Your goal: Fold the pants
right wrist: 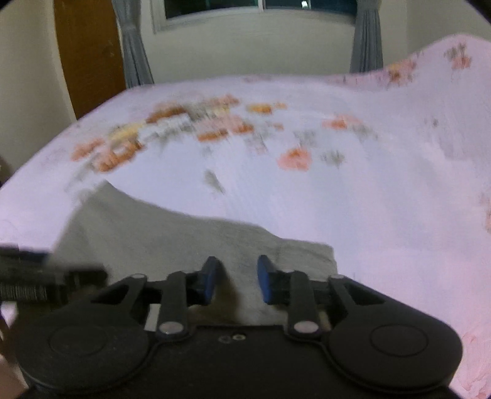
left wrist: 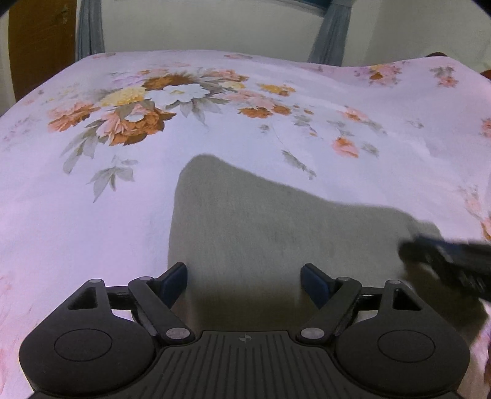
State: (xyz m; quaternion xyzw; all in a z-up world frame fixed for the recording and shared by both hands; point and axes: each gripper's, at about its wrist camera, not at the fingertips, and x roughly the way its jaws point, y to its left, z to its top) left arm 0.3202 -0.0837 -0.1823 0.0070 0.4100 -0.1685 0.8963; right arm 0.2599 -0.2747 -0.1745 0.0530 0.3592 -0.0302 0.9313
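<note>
The grey pants (left wrist: pixel 260 221) lie flat on a floral bedsheet (left wrist: pixel 122 184), folded into a broad patch. My left gripper (left wrist: pixel 244 280) is open wide, just above the near edge of the pants, holding nothing. The right gripper shows blurred at the right edge of the left wrist view (left wrist: pixel 448 257). In the right wrist view the pants (right wrist: pixel 172 236) lie just ahead. My right gripper (right wrist: pixel 237 276) is open with a narrower gap, over the pants' near right part, empty. The left gripper shows blurred at the left edge of that view (right wrist: pixel 33 270).
The pink sheet with orange flowers (right wrist: pixel 383 199) covers the whole bed and rises over a lump at far right (right wrist: pixel 445 61). Beyond the bed are a wall, grey curtains (right wrist: pixel 135 46), a window (right wrist: pixel 260 6) and a wooden door (right wrist: pixel 89 55).
</note>
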